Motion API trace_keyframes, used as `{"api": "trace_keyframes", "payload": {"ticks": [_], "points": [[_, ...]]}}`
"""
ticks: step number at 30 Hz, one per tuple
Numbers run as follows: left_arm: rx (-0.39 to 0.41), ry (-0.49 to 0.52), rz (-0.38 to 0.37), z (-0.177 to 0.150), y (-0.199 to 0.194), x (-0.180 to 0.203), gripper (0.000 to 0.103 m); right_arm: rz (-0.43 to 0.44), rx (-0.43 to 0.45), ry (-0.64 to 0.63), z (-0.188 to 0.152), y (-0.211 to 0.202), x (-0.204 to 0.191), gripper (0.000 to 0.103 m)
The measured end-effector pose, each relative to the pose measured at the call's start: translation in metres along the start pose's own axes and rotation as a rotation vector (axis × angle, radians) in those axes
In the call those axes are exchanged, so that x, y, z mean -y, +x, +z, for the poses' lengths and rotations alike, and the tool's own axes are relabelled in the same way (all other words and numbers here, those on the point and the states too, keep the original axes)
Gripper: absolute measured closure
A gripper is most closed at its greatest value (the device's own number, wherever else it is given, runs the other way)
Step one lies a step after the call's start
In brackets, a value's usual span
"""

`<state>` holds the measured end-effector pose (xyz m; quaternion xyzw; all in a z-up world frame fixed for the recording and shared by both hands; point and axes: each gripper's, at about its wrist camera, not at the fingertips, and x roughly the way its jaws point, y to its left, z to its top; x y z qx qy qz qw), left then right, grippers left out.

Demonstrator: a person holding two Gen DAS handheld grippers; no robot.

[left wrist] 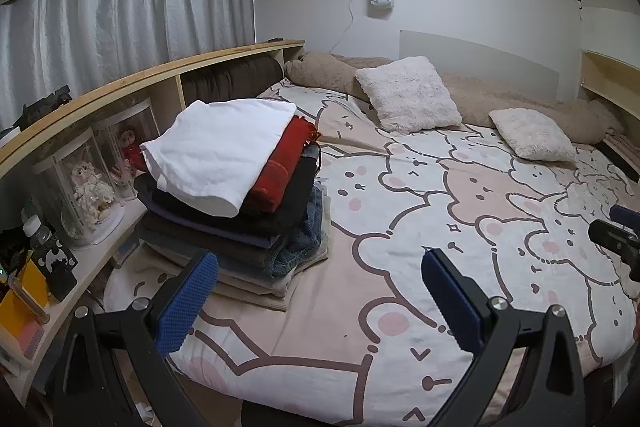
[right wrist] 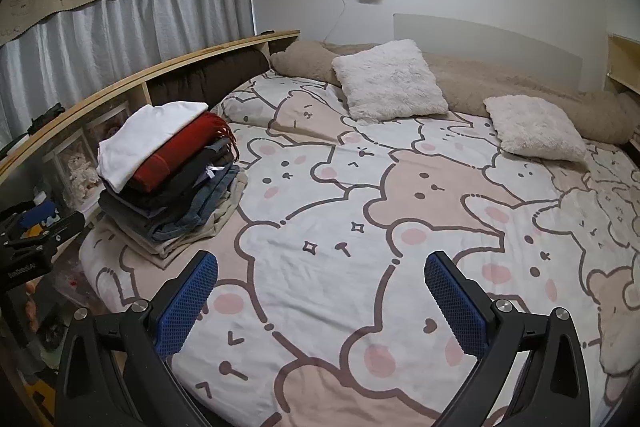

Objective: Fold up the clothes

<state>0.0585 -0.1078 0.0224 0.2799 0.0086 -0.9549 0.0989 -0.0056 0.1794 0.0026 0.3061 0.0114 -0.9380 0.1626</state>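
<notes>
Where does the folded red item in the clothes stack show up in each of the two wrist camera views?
Left wrist: the red item is left of centre, under the white top.
Right wrist: it sits further left, mid-height, in the same stack.
Shared landmark: the larger fluffy white pillow by the headboard.

White T-shirt atop red scarf; bedsheet with pink-and-white bear print; cream fluffy pillows; blue gripper pads.
</notes>
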Motion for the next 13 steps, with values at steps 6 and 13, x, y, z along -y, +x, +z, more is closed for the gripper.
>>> {"api": "trace_keyframes", "payload": {"ticks": [6, 13], "points": [[-0.001, 0.002, -0.002, -0.0004, 0.0012, -0.0007, 0.0, -0.001, -0.015, -0.007, -0.0019, 0.0028, 0.0011, 0.0], [0.005, 0.011, 0.002, -0.0015, -0.0002, 0.0004, 0.0, -0.003, -0.031, -0.018, -0.0029, 0.0062, 0.0005, 0.0]]}}
